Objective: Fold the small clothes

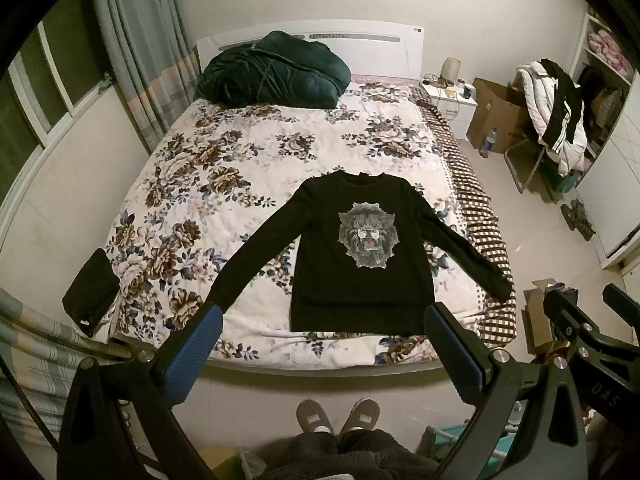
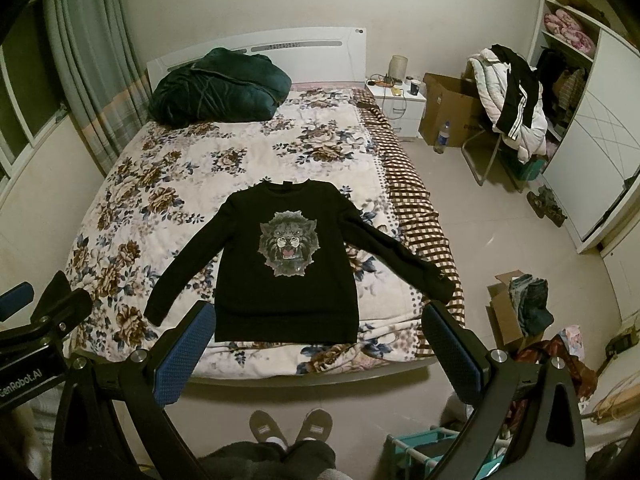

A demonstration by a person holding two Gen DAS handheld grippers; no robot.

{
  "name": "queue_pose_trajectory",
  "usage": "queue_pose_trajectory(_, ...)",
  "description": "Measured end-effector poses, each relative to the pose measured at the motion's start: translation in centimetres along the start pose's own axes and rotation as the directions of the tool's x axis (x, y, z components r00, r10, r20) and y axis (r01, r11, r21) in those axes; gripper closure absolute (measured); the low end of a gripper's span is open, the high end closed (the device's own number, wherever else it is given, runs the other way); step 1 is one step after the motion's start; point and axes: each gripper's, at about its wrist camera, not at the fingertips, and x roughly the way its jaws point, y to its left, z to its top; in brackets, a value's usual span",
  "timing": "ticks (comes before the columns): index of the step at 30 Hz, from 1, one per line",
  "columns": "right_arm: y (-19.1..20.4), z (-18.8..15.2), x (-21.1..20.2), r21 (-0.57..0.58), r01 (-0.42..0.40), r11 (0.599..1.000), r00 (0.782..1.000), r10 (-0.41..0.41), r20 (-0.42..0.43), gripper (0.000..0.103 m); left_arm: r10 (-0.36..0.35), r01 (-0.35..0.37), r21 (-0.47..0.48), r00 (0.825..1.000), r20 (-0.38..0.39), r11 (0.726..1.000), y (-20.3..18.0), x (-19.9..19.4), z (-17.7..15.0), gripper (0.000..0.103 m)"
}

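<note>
at the far left, grey-green curtains (image 1: 132, 52) are hanging beside the window, and a small dark folded item (image 1: 93, 286) is lying on the left edge of the bed (image 1: 224, 184). a dark green quilt (image 1: 272, 70) is sitting bundled against the white headboard (image 1: 360, 40).

the left gripper (image 1: 322, 344) is hovering above the foot of the bed with its jaws spread wide and nothing between its blue pads (image 1: 192, 356). the black sweater (image 1: 356, 248) is lying flat, face up, on the floral bedspread near the foot of the bed, toward its right half, collar pointing at the headboard. its tiger print (image 1: 368, 236) is facing up, and both sleeves are stretching outward and down; the right-hand cuff is reaching onto the checked sheet (image 1: 480, 216) at the bed's edge.

the right gripper (image 2: 316, 344) is also hovering over the foot of the bed, jaws wide apart, touching nothing. a person's grey slippers (image 2: 290, 426) are showing on the floor below both grippers.

further right, a white nightstand (image 2: 396, 108) is standing beside the bed, then a cardboard box (image 2: 448, 108), a chair piled with clothes (image 2: 516, 100), and a white wardrobe (image 2: 600, 128) at the far right.
</note>
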Motion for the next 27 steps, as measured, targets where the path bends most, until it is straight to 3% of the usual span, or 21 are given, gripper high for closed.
queue_pose_trajectory(19, -0.1, 0.4, -0.1, 0.005, -0.007, 1.000, 1.000, 0.007, 0.002, 0.000, -0.005, 0.005, 0.002, 1.000, 0.004, 1.000, 0.0, -0.1, -0.1, 0.000)
queue_pose_trajectory(20, -0.2, 0.4, 0.0, 0.010, -0.008, 1.000, 1.000, 0.008, 0.003, 0.000, -0.006, 0.006, 0.003, 1.000, 0.009, 1.000, 0.2, 0.0, 1.8, 0.000)
queue_pose_trajectory(24, 0.3, 1.0, 1.5, 0.065, -0.013, 0.998, 1.000, 0.013, -0.001, 0.000, 0.016, -0.017, 0.023, 0.998, 0.065, 1.000, -0.8, 0.9, 4.2, 0.000)
queue_pose_trajectory(27, 0.3, 3.0, 4.5, 0.145, 0.005, 0.989, 1.000, -0.004, -0.009, 0.000, 0.016, -0.020, 0.048, 0.997, 0.079, 0.999, -1.9, 4.1, 6.6, 0.000)
